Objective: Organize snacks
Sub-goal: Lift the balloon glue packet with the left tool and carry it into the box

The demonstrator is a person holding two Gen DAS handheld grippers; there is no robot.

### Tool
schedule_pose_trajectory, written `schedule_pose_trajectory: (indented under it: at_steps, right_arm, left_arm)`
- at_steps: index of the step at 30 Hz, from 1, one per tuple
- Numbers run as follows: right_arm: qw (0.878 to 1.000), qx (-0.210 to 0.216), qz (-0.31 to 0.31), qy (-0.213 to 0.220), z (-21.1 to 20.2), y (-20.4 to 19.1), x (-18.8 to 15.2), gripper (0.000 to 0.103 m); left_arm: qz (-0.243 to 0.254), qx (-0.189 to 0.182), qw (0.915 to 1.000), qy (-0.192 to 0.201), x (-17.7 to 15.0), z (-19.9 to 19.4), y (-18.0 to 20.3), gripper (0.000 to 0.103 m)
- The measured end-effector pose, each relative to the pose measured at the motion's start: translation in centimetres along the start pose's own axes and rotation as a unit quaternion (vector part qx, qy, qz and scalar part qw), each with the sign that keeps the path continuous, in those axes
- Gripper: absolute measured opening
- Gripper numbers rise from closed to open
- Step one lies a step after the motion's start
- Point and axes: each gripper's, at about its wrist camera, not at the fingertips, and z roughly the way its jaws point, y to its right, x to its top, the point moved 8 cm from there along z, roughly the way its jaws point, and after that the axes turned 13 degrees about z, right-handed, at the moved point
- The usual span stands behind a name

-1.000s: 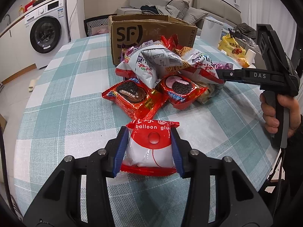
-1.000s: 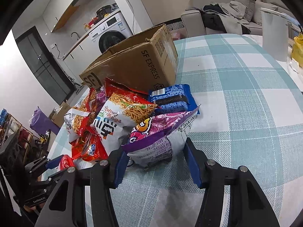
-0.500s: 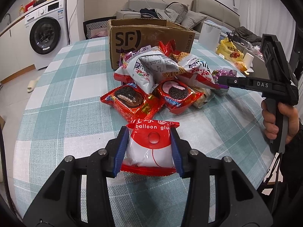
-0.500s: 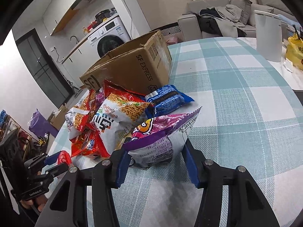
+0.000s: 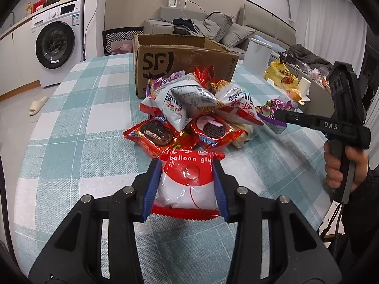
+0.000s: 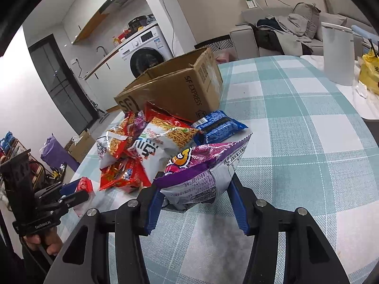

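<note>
My left gripper (image 5: pixel 187 184) is shut on a red and white balloon glue packet (image 5: pixel 189 182), held above the checked tablecloth. My right gripper (image 6: pixel 196 196) is shut on a purple and silver snack bag (image 6: pixel 201 165), lifted off the table; the bag also shows in the left wrist view (image 5: pixel 274 111). A pile of snack bags (image 5: pixel 196 111) lies in front of an open SF cardboard box (image 5: pixel 180 64), which also shows in the right wrist view (image 6: pixel 175 90). The pile holds red cookie packs (image 5: pixel 154 135), noodle snack bags (image 6: pixel 165 139) and a blue pack (image 6: pixel 218 125).
A white cylinder container (image 6: pixel 338 52) and a yellow bag (image 6: pixel 369 71) stand at the table's far right. A washing machine (image 5: pixel 59 49) and a sofa (image 5: pixel 213 30) lie beyond the table. The table (image 6: pixel 308 123) has a teal checked cloth.
Both grippers have risen with their packets. The purple bag has come up off the table. The view of the box and pile has dropped lower.
</note>
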Motion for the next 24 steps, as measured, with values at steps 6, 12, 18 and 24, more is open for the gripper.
schedule_pose_trajectory:
  at_steps: [6,12,18,24]
  right_arm:
    - [1.000,0.009,-0.020,0.007,-0.8,-1.4,-0.2,0.053]
    - [0.999,0.017,-0.031,0.012,-1.2,-2.5,-0.3,0.053]
    - [0.999,0.023,-0.041,0.020,-1.7,-3.5,0.0,0.053]
    - [0.998,0.028,-0.052,0.028,-2.1,-4.4,0.3,0.053]
  left_arm:
    - [-0.005,0.011,0.9998,0.014,1.0,-0.7,-0.2,0.040]
    - [-0.012,0.029,0.9991,0.028,2.9,-0.8,-1.1,0.040]
    - [-0.015,0.040,0.9982,0.042,4.6,-0.8,-1.5,0.040]
    - [-0.014,0.044,0.9978,0.047,5.6,-0.4,-1.7,0.040]
